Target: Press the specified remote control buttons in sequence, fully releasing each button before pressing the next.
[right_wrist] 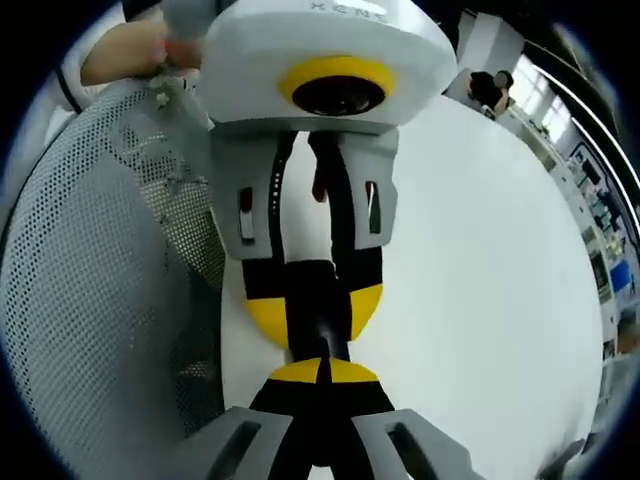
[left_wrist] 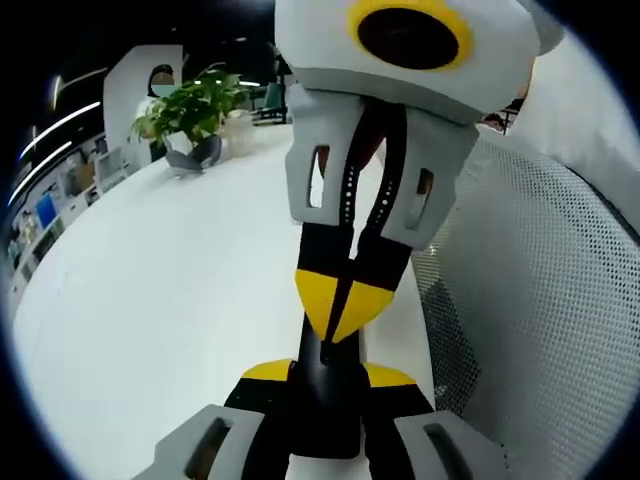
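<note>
A black remote control [left_wrist: 325, 410] stands between the yellow-tipped jaws of my left gripper [left_wrist: 328, 372], which is shut on it. My right gripper [left_wrist: 335, 315] comes down from the top of the left gripper view, its jaws shut together and their yellow tips resting on the remote's far end. In the right gripper view, my right gripper [right_wrist: 323, 372] is shut, tip against the remote [right_wrist: 318, 290], which my left gripper [right_wrist: 318, 312] holds from the opposite side. The remote's buttons are hidden.
Both grippers hover over a large white table [left_wrist: 180, 280]. A grey mesh chair back [left_wrist: 540, 300] stands close beside them. A potted plant [left_wrist: 195, 105] and a grey object [left_wrist: 195, 155] sit at the table's far end. A person [right_wrist: 490, 88] stands far off.
</note>
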`<act>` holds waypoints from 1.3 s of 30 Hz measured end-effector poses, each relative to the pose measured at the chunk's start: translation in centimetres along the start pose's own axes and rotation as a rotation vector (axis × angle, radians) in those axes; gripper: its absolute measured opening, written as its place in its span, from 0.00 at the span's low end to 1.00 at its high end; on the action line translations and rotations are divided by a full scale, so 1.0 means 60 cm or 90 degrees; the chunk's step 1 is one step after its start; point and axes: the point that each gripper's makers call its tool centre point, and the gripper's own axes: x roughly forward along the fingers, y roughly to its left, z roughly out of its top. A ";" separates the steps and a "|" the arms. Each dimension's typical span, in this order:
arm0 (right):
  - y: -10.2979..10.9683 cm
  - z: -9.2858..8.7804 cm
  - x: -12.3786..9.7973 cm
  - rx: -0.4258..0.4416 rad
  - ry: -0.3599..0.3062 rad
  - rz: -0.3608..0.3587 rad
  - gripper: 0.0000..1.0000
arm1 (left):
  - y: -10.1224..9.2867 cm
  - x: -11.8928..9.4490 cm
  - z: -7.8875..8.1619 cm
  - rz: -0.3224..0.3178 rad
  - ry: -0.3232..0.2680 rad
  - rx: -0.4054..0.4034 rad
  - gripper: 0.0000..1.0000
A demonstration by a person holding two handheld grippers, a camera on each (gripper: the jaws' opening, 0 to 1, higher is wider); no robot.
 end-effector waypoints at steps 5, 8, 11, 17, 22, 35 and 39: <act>0.003 0.006 0.001 0.022 -0.020 0.008 0.00 | -0.001 0.000 0.000 -0.001 0.000 0.000 0.24; 0.005 0.009 0.005 -0.028 -0.006 0.006 0.00 | -0.002 0.000 0.000 0.002 0.000 0.000 0.24; 0.004 0.008 0.006 -0.049 0.009 0.001 0.00 | -0.002 0.000 0.000 0.002 0.000 -0.001 0.24; -0.004 0.010 0.008 -0.042 0.021 -0.009 0.00 | -0.001 0.001 -0.001 0.001 0.000 0.003 0.24; -0.001 0.009 0.007 -0.039 0.026 -0.006 0.00 | -0.001 0.000 -0.001 0.000 0.001 0.004 0.24; 0.005 0.019 0.007 0.019 -0.020 0.013 0.00 | -0.003 0.000 0.000 0.003 -0.002 0.003 0.24; 0.004 0.019 0.008 0.021 -0.016 0.016 0.00 | -0.003 -0.001 0.000 0.004 -0.002 0.003 0.24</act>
